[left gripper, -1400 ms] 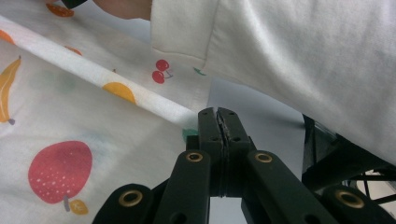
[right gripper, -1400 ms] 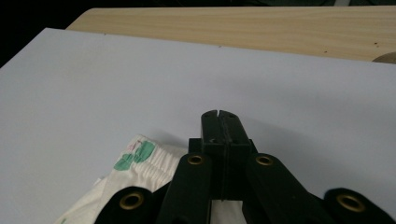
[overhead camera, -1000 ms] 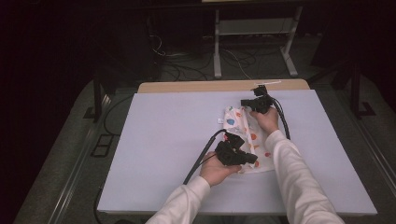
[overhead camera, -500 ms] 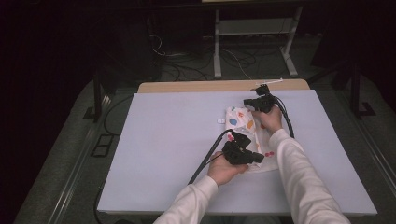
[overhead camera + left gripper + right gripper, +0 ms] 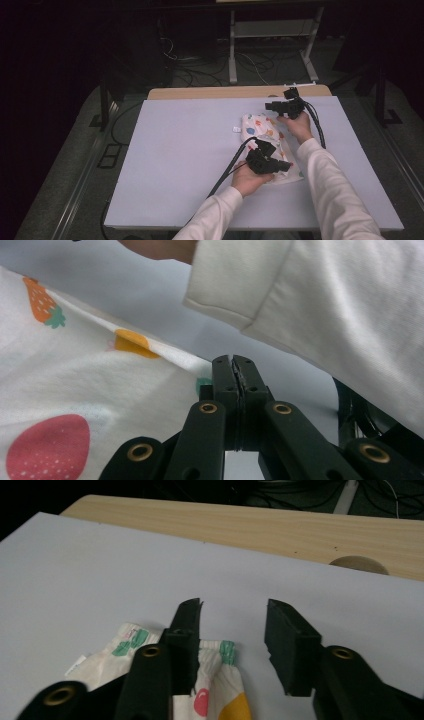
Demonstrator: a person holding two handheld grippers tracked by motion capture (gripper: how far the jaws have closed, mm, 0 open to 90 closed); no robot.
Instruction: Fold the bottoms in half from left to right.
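The fruit-print cloth point(image 5: 270, 150) is pinned at its near edge by the closed left gripper point(image 5: 234, 371), anchoring it; the right gripper point(image 5: 234, 630), jaws just parted and empty, is held over the far edge.

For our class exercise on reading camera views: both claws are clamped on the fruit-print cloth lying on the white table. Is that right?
Not quite. The left claw is clamped on the cloth's edge, but the right claw is not: the right gripper view shows its jaws apart, having just been opening, above the cloth with nothing pinched. The cloth does lie on the white table.
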